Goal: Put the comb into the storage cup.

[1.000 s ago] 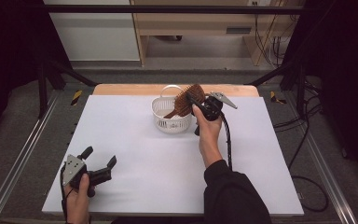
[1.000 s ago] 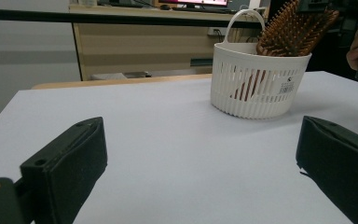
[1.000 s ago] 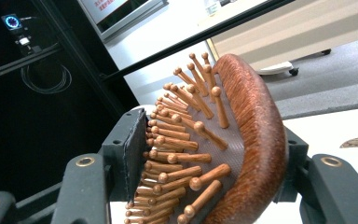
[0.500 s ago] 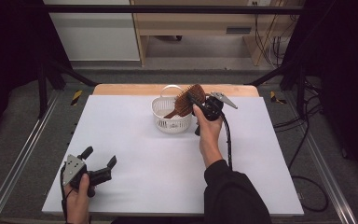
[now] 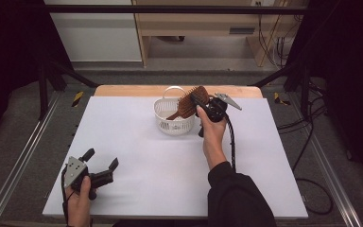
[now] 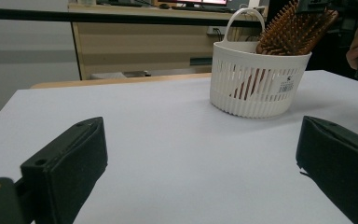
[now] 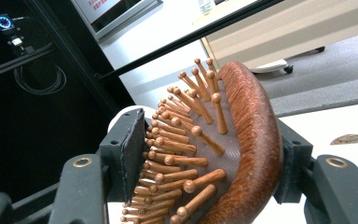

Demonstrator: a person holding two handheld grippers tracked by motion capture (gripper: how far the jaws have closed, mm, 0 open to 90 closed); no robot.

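Note:
A wooden paddle hairbrush [image 5: 187, 105] leans head-up in a small white slotted basket [image 5: 170, 124] at the back middle of the table, its handle down inside. My right gripper [image 5: 196, 99] is shut on the brush head [image 7: 247, 140], one pad against the bristle tips and the other on the rounded back. My left gripper [image 5: 101, 158] rests low near the front left corner, open, with nothing between its jaws. From the left gripper [image 6: 200, 154] view, the basket [image 6: 256, 88] and brush [image 6: 293, 30] stand far off at the upper right.
A white sheet [image 5: 137, 156] covers the table, with a wooden strip [image 5: 123, 91] along its back edge. The right gripper's cable [image 5: 231, 142] trails along the forearm. Metal rails [image 5: 23, 156] run beside the table, and cabinets stand behind it.

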